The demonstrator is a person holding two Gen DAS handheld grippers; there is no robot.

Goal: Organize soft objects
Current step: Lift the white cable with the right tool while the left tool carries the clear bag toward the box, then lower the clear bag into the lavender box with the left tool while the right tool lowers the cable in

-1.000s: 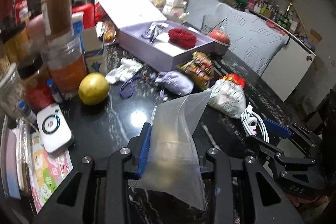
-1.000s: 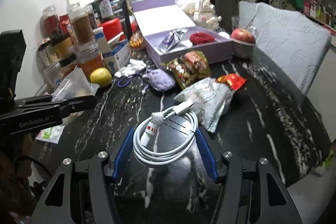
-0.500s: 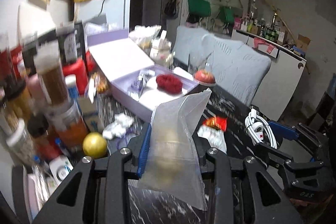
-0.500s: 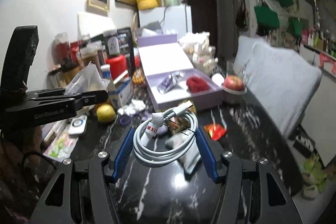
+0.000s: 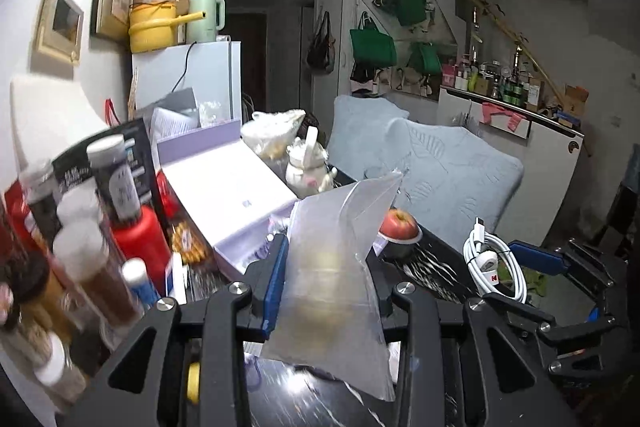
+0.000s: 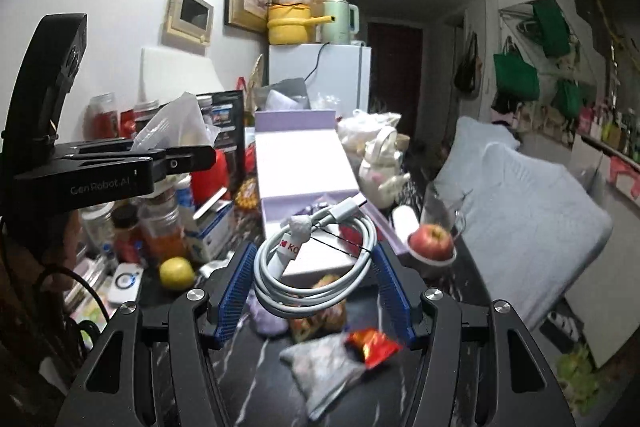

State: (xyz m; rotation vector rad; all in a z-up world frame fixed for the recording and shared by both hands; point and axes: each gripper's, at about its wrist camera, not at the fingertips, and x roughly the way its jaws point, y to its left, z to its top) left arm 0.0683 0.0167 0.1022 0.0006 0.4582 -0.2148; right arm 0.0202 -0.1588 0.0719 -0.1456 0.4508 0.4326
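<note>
My left gripper is shut on a clear plastic zip bag that stands up between its blue pads, high above the black marble table. My right gripper is shut on a coiled white charging cable, held flat between its pads. In the left wrist view the cable and right gripper show at the right. In the right wrist view the left gripper with the bag shows at the left. An open lilac box lies beyond both.
Jars and bottles crowd the table's left side. An apple on a dish, a lemon, snack packets and a lilac pouch lie on the table. Grey cushioned chairs stand to the right.
Both grippers have risen well above the table with their loads, and both views have tilted up toward the room. The bag and the cable stay gripped.
</note>
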